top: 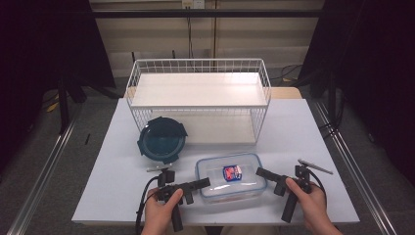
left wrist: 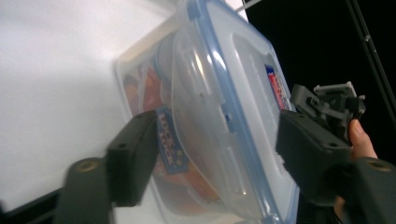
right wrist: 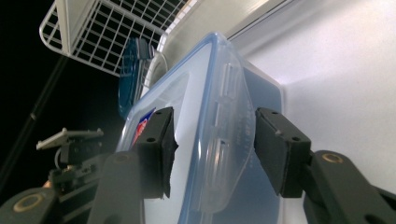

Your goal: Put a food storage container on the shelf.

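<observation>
Between two open grippers — left gripper (top: 204,183), right gripper (top: 260,172) — sits a lidded clear box (top: 230,176) (orange contents).

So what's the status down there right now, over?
Left hand-held gripper and right hand-held gripper open, jaws straddling opposite end flaps of the clear lidded container. Container flat on table. Nothing in the way.
</observation>
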